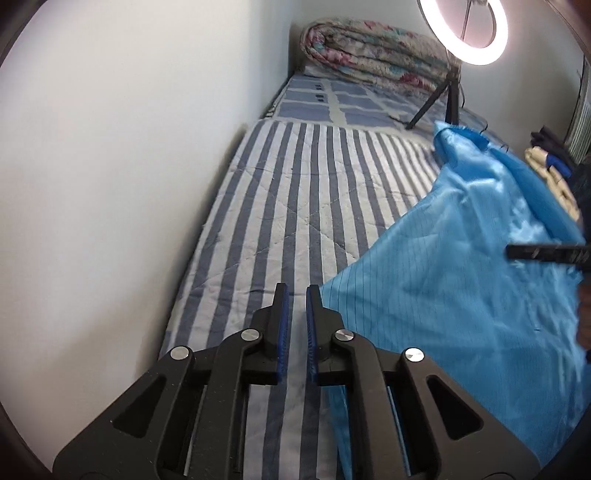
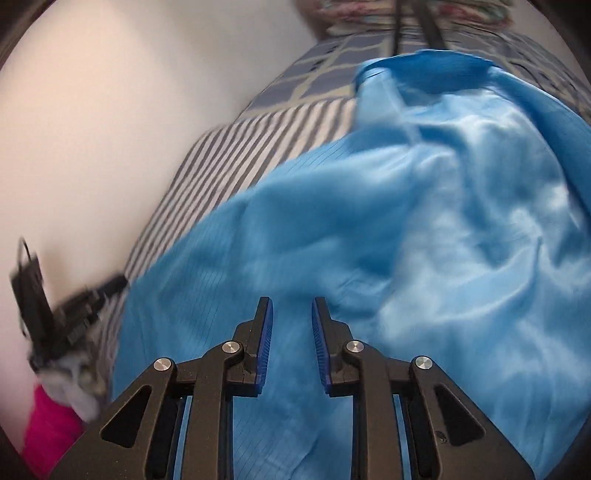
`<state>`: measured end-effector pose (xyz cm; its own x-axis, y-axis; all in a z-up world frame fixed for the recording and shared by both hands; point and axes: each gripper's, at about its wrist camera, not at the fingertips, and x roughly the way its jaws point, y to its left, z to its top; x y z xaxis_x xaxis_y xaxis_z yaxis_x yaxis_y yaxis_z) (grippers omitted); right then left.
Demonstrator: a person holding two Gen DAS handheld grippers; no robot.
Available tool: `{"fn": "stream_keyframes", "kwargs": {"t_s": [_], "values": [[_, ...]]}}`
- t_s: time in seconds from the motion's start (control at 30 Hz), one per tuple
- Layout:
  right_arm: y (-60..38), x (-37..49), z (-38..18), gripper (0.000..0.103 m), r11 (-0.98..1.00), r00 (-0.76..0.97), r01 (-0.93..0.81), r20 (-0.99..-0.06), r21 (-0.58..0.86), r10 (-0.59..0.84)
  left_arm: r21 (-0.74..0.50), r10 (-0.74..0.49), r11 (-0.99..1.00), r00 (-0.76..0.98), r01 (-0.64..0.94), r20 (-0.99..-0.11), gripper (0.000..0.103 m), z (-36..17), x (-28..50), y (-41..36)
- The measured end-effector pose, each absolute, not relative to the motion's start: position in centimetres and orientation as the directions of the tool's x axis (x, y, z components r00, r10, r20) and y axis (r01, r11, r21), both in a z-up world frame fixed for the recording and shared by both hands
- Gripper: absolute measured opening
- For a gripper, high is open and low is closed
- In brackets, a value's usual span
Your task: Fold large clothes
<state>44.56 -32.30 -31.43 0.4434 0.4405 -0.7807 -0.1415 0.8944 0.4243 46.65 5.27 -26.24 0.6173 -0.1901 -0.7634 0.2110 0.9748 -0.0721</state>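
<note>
My left claw (image 1: 297, 291) hovered over the striped mattress (image 1: 295, 192), its blue pads a narrow gap apart and gripping nothing, just beside the edge of the blue garment (image 1: 461, 266). My right claw (image 2: 291, 306) hung above that garment (image 2: 406, 221) — fingers apart, empty. The garment lay rumpled across the mattress, with a rolled floral quilt (image 1: 373, 51) and a ring light (image 1: 465, 29) beyond it.

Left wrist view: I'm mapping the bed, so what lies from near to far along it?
left gripper → striped sheet → checked blue bedding → rolled floral quilt at the far end.
</note>
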Motion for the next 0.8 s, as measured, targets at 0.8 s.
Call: {"fn": "stream_keyframes", "kwargs": {"t_s": [0.8], "values": [[-22.5,26.5,-25.4,0.033,0.831,0.341,-0.453,-0.798,0.323,0.496,-0.356,-0.440,0.897,0.448,0.262,-0.779,0.042,-24.8,12.1,10.7]]}}
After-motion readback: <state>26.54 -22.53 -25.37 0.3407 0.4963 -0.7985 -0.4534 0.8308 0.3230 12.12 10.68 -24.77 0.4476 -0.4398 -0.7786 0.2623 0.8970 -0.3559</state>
